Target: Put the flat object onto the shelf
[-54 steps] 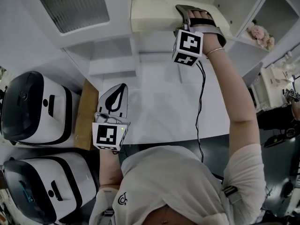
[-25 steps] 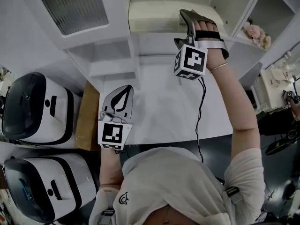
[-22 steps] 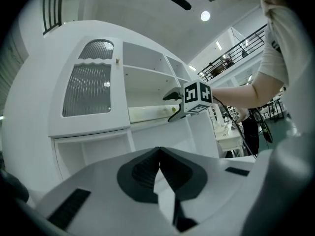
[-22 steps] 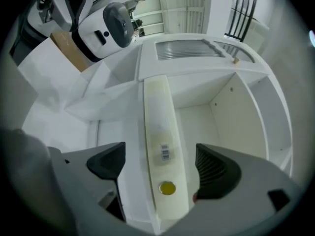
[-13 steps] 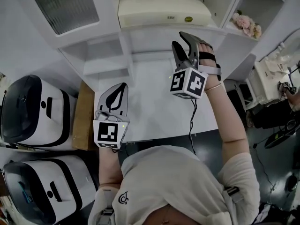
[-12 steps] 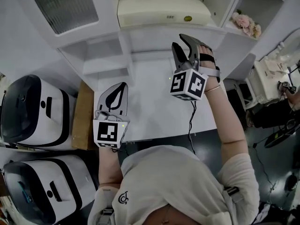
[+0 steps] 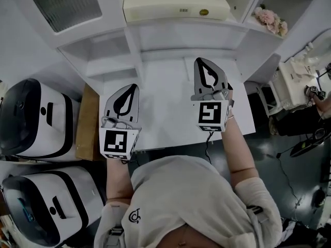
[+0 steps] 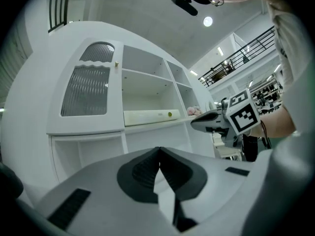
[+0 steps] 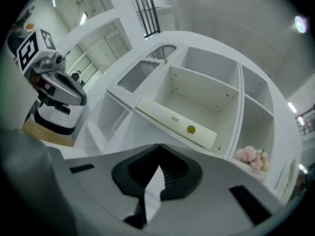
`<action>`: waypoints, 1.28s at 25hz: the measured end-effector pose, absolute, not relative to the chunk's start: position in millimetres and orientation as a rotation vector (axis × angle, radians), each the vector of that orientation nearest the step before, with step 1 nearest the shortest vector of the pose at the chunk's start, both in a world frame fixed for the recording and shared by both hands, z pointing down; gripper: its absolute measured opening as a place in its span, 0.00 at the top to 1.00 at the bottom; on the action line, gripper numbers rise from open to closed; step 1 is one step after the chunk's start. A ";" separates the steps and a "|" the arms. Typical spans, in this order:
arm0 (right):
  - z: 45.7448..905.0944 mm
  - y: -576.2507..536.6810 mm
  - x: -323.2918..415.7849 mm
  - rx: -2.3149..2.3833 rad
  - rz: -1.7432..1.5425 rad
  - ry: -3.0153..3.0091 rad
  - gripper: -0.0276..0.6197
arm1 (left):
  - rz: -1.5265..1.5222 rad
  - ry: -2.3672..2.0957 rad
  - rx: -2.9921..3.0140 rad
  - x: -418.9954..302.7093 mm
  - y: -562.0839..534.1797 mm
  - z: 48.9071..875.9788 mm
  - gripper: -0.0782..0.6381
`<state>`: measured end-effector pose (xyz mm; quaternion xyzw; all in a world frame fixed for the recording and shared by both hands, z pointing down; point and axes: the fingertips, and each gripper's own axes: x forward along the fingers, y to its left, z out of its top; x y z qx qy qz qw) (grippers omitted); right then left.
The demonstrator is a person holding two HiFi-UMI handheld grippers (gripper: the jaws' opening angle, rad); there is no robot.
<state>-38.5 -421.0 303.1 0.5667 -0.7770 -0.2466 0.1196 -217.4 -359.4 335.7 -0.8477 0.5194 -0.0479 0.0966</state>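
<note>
Flat cream-coloured plastic slab (image 7: 176,5) is where the task wants it. We see it lying lengthwise on the board of the middle compartment of the tall white shelf unit (image 7: 129,40), with nothing touching it. That is the big change. A moment ago our right gripper was up at that shelf, at the slab's right end. Now the whole arm has come back down and the shelf stands alone with its load. A bunch of pink flowers (image 7: 269,18) sits in the next compartment to the right.

Below the shelf, the white tabletop (image 7: 165,107) carries nothing of the task's. Both grippers hang over it, side by side and well apart from the slab. The left gripper (image 7: 130,93) sits much where it was, its jaws pressed together on nothing. The right gripper (image 7: 204,68) has pulled back level with it. Its jaws, spread wide a second ago, have closed up with nothing between them, and its own view looks up at the slab from a distance.

We judge the placement done. The slab rests flat within its compartment and, as far as we can tell, does not overhang enough to tip. Nothing seems left but to rest the grippers.
</note>
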 end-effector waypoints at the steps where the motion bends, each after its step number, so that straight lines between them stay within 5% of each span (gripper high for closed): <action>1: 305.7 -416.8 -39.7 1.659 -0.692 -2.308 0.95 | -0.139 1.539 -2.510 -216.6 -360.2 335.1 0.87; 14: 352.9 -404.6 -25.8 1.672 -0.071 -2.648 0.95 | -0.124 1.522 -2.533 -207.2 -368.5 337.1 0.87; 32: 360.8 -408.7 -31.1 1.625 0.047 -2.683 0.95 | -0.124 1.526 -2.534 -208.8 -378.5 337.9 0.87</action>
